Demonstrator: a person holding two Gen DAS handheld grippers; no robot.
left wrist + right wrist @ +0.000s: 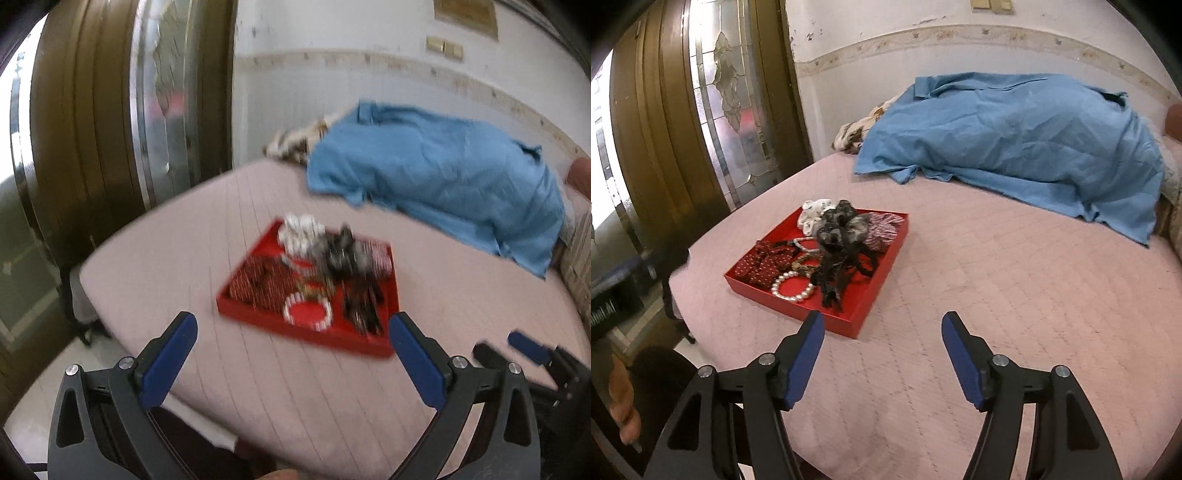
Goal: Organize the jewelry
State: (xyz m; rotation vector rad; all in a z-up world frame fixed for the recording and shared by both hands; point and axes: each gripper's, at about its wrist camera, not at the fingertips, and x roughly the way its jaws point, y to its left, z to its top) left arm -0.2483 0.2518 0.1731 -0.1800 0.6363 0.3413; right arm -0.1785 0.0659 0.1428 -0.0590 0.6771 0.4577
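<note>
A red tray [849, 325] [258, 319] lies on the pink bed, filled with jewelry and hair pieces: a pearl bracelet [792, 291] [306, 312], a red dotted bow [761, 267], black lace pieces [834, 258], scrunchies [812, 214]. My left gripper [291, 341] is open and empty, just short of the tray's near edge. My right gripper [882, 334] is open and empty, near the tray's near right corner; it also shows at the right edge of the left wrist view [528, 349].
A blue cloth [1015, 140] covers a heap at the back of the bed [997, 314]. A wooden door with patterned glass [724, 110] stands to the left. The bed's left edge drops to the floor.
</note>
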